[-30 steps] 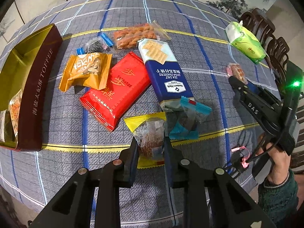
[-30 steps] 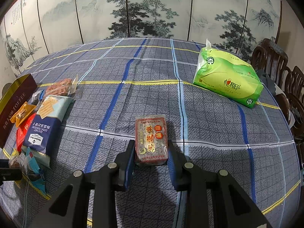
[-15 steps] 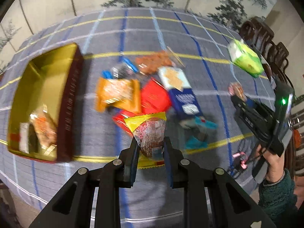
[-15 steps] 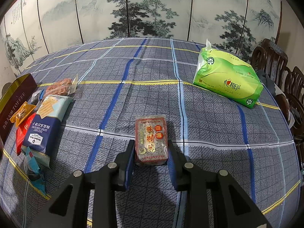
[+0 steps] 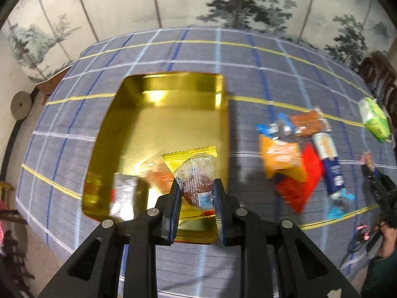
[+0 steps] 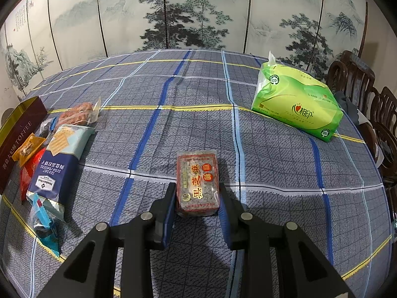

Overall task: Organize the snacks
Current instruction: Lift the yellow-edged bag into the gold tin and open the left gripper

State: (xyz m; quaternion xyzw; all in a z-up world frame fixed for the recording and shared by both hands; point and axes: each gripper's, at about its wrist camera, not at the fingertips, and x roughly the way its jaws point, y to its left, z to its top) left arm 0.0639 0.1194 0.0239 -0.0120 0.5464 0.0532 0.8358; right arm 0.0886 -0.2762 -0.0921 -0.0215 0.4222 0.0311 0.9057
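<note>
The left gripper [image 5: 197, 198] clamps a yellow-edged snack packet [image 5: 194, 173] above the near end of an open gold box [image 5: 158, 114], where other small snacks lie just below its tips. The right gripper [image 6: 197, 200], fingers drawn in, grips a sesame bar [image 6: 197, 181] over the plaid tablecloth [image 6: 273, 161]; loose snacks [image 6: 57, 154] lie far left of it.

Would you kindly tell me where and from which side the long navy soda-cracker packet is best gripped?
Judging by its pose, take the long navy soda-cracker packet across its narrow width, near mid-length, coming down from above. It lies flat on the checked tablecloth; its right long edge is clear, while the red packet crowds its left.
</note>
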